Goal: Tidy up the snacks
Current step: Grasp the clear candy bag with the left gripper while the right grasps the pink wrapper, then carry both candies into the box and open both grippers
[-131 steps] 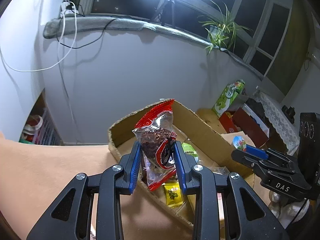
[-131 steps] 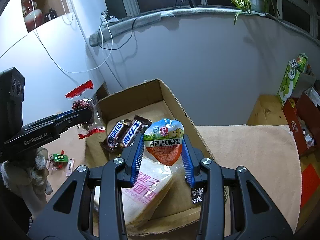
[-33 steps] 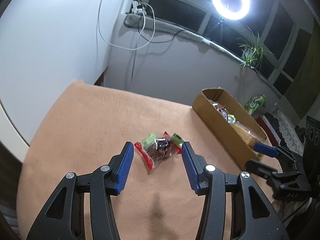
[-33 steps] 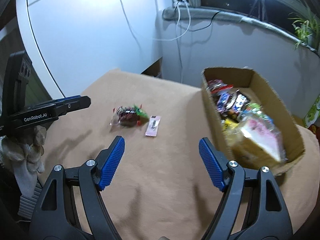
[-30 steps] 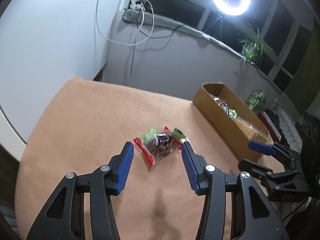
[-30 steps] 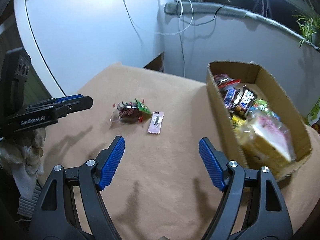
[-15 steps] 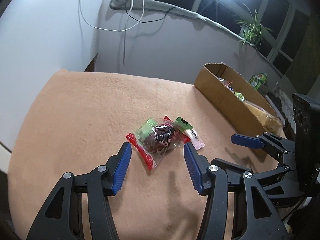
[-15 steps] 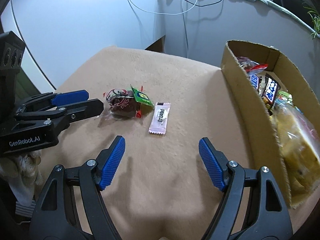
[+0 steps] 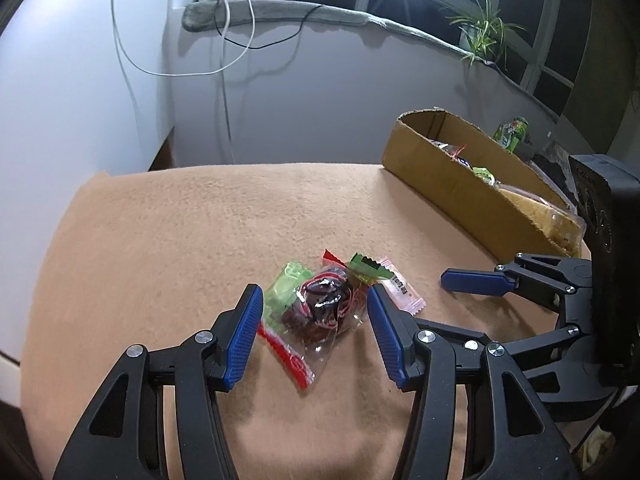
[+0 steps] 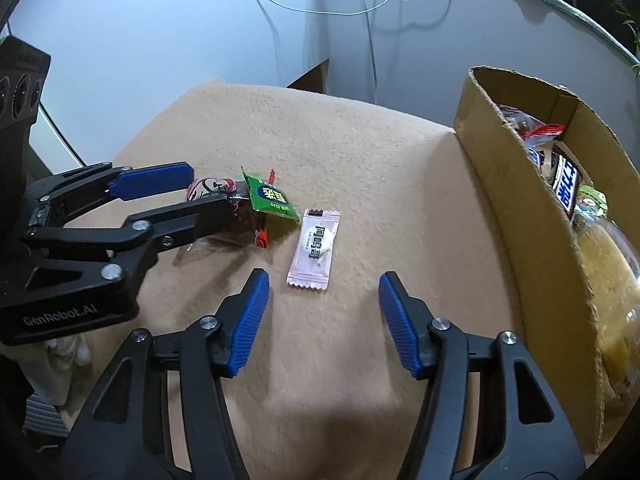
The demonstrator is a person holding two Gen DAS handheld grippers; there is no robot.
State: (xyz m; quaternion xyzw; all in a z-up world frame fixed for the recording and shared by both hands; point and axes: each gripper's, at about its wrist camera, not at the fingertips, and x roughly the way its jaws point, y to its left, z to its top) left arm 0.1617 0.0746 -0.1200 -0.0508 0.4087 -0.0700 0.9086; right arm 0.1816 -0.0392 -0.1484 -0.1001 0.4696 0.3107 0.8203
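Note:
A clear bag of dark red snacks (image 9: pixel 320 312) lies on the tan cloth, on top of a pale green packet (image 9: pixel 286 282) and beside a dark green packet (image 10: pixel 270 198). My left gripper (image 9: pixel 314 318) is open with its pads on either side of the bag, low over it. A pink-white sachet (image 10: pixel 316 248) lies just right of the pile. My right gripper (image 10: pixel 322 306) is open, just short of the sachet. The cardboard box (image 10: pixel 504 184) holds several snacks at the right.
The tan cloth-covered table (image 9: pixel 180 232) ends at a wall behind. White cables (image 9: pixel 224 60) hang down the wall. A potted plant (image 9: pixel 480 28) stands on the sill. A green carton (image 9: pixel 510 132) lies beyond the box.
Both grippers dropped their snacks in the box, opened and came back to the loose pile. In the last second both moved lower and closer; the left now straddles the bag.

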